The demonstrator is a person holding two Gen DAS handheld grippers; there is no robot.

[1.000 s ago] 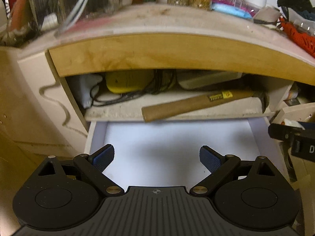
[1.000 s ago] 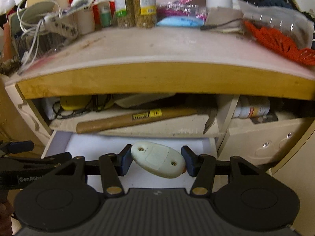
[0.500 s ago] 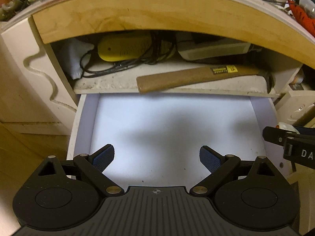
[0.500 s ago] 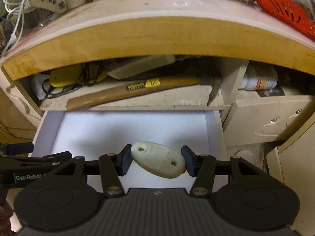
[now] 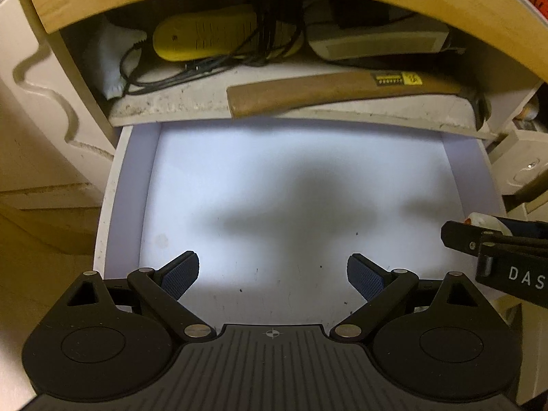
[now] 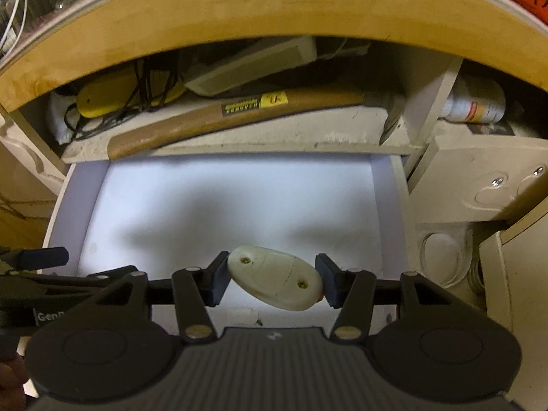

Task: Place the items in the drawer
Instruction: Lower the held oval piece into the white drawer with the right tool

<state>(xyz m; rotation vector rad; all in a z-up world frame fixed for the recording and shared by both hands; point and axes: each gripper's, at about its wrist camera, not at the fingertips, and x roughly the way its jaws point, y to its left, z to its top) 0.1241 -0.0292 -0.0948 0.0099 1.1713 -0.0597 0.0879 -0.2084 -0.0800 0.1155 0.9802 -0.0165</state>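
Drawer stands pulled out, its visible white floor bare. My right gripper clamps a cream oval item above the front of it; left gripper spread, holding nothing. I judge placement pending release.

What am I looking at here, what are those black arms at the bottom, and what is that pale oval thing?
These are two handheld grasping devices, one in each of a person's hands, each with a camera looking along its fingers. In the left view, the left tool is open and holds nothing above an open white drawer. In the right view, the right tool is shut on a cream oval object over that drawer. On the shelf above lie a wooden-handled hammer and a yellow device with black cables.
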